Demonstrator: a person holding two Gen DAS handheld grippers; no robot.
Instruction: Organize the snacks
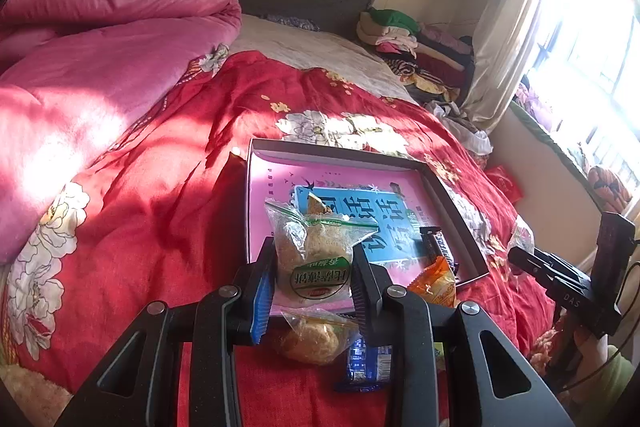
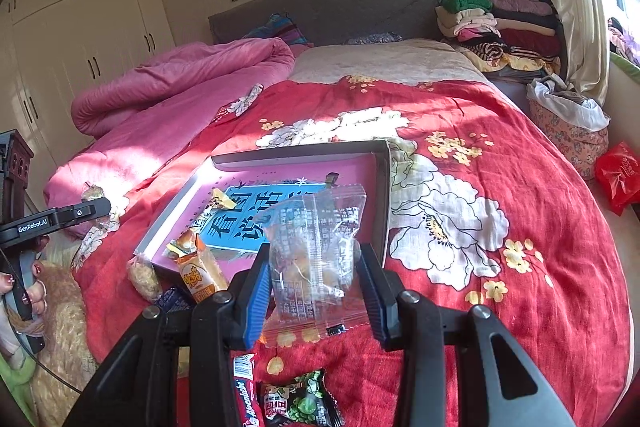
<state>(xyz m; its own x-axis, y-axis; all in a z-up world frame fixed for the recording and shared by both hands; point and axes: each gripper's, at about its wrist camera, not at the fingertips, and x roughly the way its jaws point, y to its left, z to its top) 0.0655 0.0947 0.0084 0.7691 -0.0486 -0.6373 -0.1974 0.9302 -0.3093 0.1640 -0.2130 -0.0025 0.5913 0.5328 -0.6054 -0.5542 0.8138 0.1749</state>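
- Your left gripper [image 1: 314, 281] is clamped on a green-labelled pastry bag [image 1: 316, 259]; your right gripper [image 2: 314, 287] pinches a clear snack packet [image 2: 316, 247].
- Just beyond both jaws lies the pink box [image 1: 264, 187].
- Thin wrappers could slip out; letting go early drops them short, onto the red quilt [image 2: 520, 207].

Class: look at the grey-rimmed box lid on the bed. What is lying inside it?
Inside the lid: a dark bar, an orange packet overlapping its edge, a small yellow snack. Both held packets hide part of its printed floor.
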